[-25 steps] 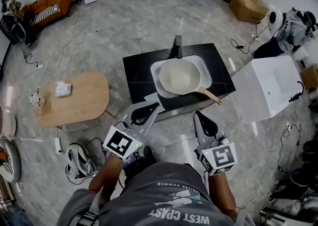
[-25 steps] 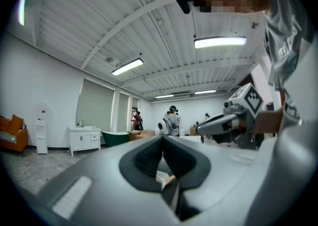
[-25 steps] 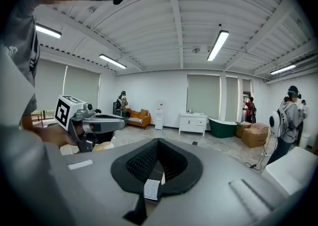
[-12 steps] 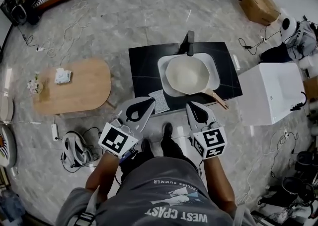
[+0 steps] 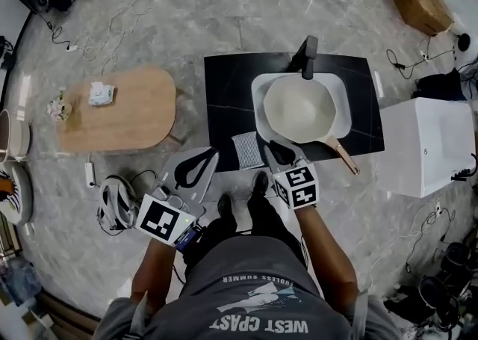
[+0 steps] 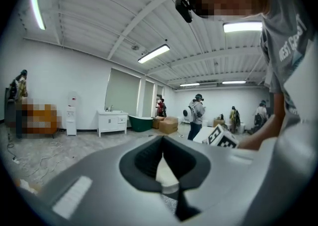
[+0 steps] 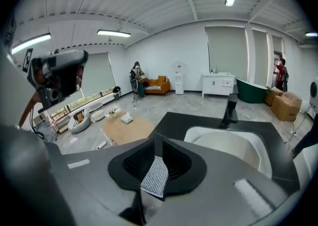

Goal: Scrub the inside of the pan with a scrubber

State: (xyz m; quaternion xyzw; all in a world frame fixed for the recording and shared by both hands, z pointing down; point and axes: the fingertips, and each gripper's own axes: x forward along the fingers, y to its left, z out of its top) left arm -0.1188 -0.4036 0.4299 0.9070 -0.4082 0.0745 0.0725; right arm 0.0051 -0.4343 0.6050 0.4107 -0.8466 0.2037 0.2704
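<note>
A cream pan (image 5: 299, 109) lies in the white sink (image 5: 263, 92) of a black counter (image 5: 228, 99), its wooden handle (image 5: 345, 158) pointing to the near right. A grey mesh scrubber (image 5: 246, 150) lies flat on the counter's near edge, left of the sink. My right gripper (image 5: 273, 146) hovers just right of the scrubber; its jaws have just been opening, stand a little open and hold nothing. In the right gripper view the scrubber (image 7: 155, 176) shows beyond the gripper (image 7: 158, 143), the pan (image 7: 233, 145) to the right. My left gripper (image 5: 205, 153) is shut and empty, short of the counter (image 6: 163, 139).
A black faucet (image 5: 306, 56) stands at the sink's far rim. A low wooden table (image 5: 127, 110) is on the left, a white cabinet (image 5: 426, 144) on the right. Cables and a helmet-like object (image 5: 118, 204) lie on the floor. Several people stand far off (image 6: 198, 115).
Both grippers moved forward toward the counter. The right one dropped furthest and now sits beside the scrubber. The counter shows larger and nearer in the head view.
</note>
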